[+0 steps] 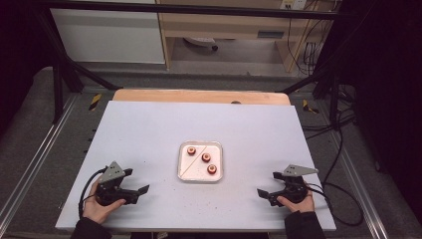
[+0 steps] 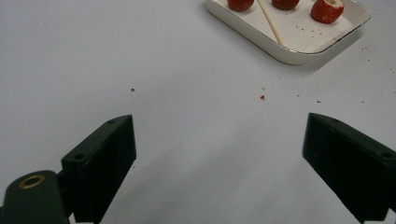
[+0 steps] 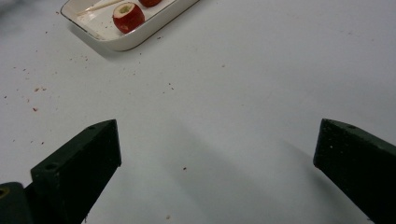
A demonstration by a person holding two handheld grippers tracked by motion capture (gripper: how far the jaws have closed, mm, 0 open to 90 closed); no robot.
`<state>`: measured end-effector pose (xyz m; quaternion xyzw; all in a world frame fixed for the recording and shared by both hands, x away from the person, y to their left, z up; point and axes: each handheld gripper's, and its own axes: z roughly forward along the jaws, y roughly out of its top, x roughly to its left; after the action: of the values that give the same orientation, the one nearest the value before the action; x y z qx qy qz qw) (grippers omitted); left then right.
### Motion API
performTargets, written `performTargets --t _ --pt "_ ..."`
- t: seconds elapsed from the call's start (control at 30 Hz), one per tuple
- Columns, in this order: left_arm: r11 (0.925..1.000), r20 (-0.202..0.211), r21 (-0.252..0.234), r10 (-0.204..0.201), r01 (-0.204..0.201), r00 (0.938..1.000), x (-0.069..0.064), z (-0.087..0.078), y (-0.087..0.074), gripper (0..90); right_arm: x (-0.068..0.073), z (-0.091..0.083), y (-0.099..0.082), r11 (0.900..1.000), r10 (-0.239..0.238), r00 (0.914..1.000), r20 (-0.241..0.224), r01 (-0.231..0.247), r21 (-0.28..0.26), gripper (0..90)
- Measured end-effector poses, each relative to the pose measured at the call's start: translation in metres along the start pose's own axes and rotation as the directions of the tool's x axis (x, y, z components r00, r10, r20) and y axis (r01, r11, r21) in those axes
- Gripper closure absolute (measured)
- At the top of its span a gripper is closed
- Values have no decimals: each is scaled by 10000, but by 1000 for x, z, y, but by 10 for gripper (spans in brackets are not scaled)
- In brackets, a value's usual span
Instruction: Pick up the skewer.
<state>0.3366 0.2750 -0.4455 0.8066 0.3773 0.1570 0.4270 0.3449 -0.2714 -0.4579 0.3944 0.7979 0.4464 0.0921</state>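
A white square tray [image 1: 217, 148] lies in the middle of the white table [image 1: 149, 124]. In it are three red hollowed fruits [image 1: 206, 158] in a diagonal row and a thin wooden skewer [image 1: 191, 161] beside them. My left gripper [image 1: 137, 182] rests near the front left edge, jaws wide open, nothing between them. My right gripper [image 1: 268, 184] rests near the front right edge, also open and empty. The left gripper view has the tray [image 2: 289, 55] with the skewer [image 2: 270, 21] at top right. The right gripper view has the tray [image 3: 135, 41] and one fruit [image 3: 128, 17] at top left.
Small red crumbs [image 2: 262, 97] dot the table around the tray. A wooden board edge [image 1: 199, 95] lies along the table's far side. Black frame bars and cables [image 1: 338, 149] stand beyond the table at left and right.
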Motion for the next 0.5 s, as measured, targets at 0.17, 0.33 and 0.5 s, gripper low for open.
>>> performTargets --t 0.17,0.33,0.5 --pt "10000 -10 78 56 -56 10000 -2 0 1 98 0 1 0 10000 -40 10000 19 40 41 13" --pt "9999 29 90 99 -99 9999 -4 1 2 98 0 0 0 10000 0 10000 39 -1 17 12" --pt "9997 64 154 170 -171 9998 -6 3 3 98 0 0 0 10000 -64 10000 55 63 13 11"
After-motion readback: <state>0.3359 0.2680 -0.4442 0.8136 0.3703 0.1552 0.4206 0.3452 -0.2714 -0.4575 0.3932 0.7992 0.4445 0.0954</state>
